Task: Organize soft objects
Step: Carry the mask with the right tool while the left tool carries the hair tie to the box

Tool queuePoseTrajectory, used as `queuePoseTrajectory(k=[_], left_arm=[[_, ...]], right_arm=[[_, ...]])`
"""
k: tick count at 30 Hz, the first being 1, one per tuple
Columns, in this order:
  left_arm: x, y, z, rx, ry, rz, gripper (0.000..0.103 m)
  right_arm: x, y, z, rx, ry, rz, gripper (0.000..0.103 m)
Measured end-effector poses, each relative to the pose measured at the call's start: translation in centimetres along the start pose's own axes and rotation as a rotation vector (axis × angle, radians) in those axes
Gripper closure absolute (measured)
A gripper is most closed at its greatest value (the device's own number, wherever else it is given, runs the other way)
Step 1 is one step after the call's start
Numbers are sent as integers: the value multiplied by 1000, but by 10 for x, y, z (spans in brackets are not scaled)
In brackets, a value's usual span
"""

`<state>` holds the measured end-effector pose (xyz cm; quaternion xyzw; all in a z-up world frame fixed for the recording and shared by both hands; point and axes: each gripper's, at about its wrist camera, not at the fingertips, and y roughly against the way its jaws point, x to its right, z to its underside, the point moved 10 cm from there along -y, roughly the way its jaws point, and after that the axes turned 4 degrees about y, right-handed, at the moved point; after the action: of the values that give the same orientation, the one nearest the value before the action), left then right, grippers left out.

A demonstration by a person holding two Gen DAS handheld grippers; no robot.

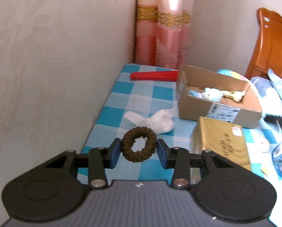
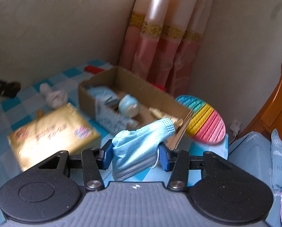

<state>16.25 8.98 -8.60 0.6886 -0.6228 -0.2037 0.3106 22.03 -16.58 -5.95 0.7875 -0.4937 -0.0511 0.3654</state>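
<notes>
- The red fan (image 1: 154, 75) near the table's far edge runs behind the box (image 1: 216, 102).
- The gold packet's (image 2: 52, 134) print is blurred.
- The headboard (image 1: 273, 47) is cut off.

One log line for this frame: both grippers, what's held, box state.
left gripper: shut on scrunchie | right gripper: shut on mask | box: open, some items inside | tissue: on cloth

Setting: home bedroom. Evidence: wooden headboard (image 1: 273, 43) at right with pillows (image 2: 277, 160) beside it; pink curtain (image 1: 163, 30) with gold band hanging in the corner of plain walls (image 1: 56, 56); blue-checked cloth (image 1: 141, 98) over the work surface; household clutter, including a cardboard box (image 1: 216, 98).
</notes>
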Motion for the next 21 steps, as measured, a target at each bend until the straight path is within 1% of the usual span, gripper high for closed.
queuePoseTrajectory(k=[7,9,11,12,13,16,17,21], left_arm=[[4,9,2,3,-7,12,63],[5,9,2,4,-14,11,63],[7,10,2,4,-24,11,63],[7,10,2,4,-28,12,63],[8,9,1,2,-32,14,63],[11,9,0,0,-51,20,63],[12,9,-1,-2,-57,21,63],[17,9,-3,-8,-82,32,63]], right_arm=[[33,-30,-39,9,9,32,49],[38,-39,-47,3,11,29,49],[41,-49,-51,-6,16,53,40],[42,-52,-50,-11,16,59,27],[42,-55,-49,-14,12,49,19],[37,-54,-41,-16,-19,24,13],[35,-51,-38,-19,-28,16,13],[23,-38,-26,-34,-48,-4,3]])
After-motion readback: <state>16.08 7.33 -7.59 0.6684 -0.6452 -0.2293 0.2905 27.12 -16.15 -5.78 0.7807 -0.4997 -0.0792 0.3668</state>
